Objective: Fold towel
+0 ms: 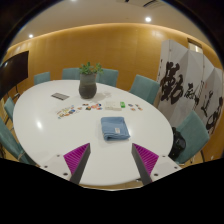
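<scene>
A folded blue towel (114,127) lies on the white oval table (60,130), ahead of my fingers and slightly to the right of the middle. My gripper (112,160) is held above the table's near edge, well short of the towel. Its two fingers with magenta pads (76,156) stand wide apart with nothing between them.
A potted plant (89,80) stands at the table's far middle. A dark phone (60,96) lies far left, and small cards or packets (68,110) lie near the middle. Teal chairs (145,88) ring the table. A white banner with black characters (190,85) stands at the right.
</scene>
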Demonstrator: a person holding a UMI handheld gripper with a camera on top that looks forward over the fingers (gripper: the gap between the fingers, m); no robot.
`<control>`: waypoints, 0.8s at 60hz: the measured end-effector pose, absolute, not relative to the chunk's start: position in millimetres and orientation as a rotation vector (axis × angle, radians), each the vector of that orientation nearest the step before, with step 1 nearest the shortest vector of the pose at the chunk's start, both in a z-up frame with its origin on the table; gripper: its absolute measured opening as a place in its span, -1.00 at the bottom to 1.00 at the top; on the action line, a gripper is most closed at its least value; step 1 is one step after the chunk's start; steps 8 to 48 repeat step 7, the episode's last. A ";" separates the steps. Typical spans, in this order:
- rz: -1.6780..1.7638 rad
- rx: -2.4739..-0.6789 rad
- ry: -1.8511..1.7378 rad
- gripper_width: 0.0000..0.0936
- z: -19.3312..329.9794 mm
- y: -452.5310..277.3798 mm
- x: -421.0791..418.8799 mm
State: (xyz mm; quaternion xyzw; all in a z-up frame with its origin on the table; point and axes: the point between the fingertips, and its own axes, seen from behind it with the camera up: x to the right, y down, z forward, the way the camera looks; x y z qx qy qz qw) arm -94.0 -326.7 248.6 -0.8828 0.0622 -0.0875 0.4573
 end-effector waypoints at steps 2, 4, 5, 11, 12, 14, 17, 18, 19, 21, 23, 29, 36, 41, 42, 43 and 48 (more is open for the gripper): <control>-0.215 -2.168 0.152 0.86 249.4 -332.5 -98.0; -0.214 -2.167 0.152 0.86 251.8 -338.9 -101.8; -0.215 -2.167 0.153 0.86 253.3 -340.7 -103.1; -0.218 -2.164 0.155 0.86 255.4 -343.1 -105.8; -0.218 -2.164 0.155 0.86 255.4 -343.1 -105.8; -0.218 -2.164 0.155 0.86 255.4 -343.1 -105.8; -0.218 -2.164 0.155 0.86 255.4 -343.1 -105.8; -0.218 -2.164 0.155 0.86 255.4 -343.1 -105.8; -0.218 -2.164 0.155 0.86 255.4 -343.1 -105.8; -0.218 -2.164 0.155 0.86 255.4 -343.1 -105.8; -0.218 -2.164 0.155 0.86 255.4 -343.1 -105.8; -0.218 -2.164 0.155 0.86 255.4 -343.1 -105.8; -0.218 -2.164 0.155 0.86 255.4 -343.1 -105.8; -0.218 -2.164 0.155 0.86 255.4 -343.1 -105.8; -0.218 -2.164 0.155 0.86 255.4 -343.1 -105.8; -0.218 -2.164 0.155 0.86 255.4 -343.1 -105.8; -0.218 -2.164 0.155 0.86 255.4 -343.1 -105.8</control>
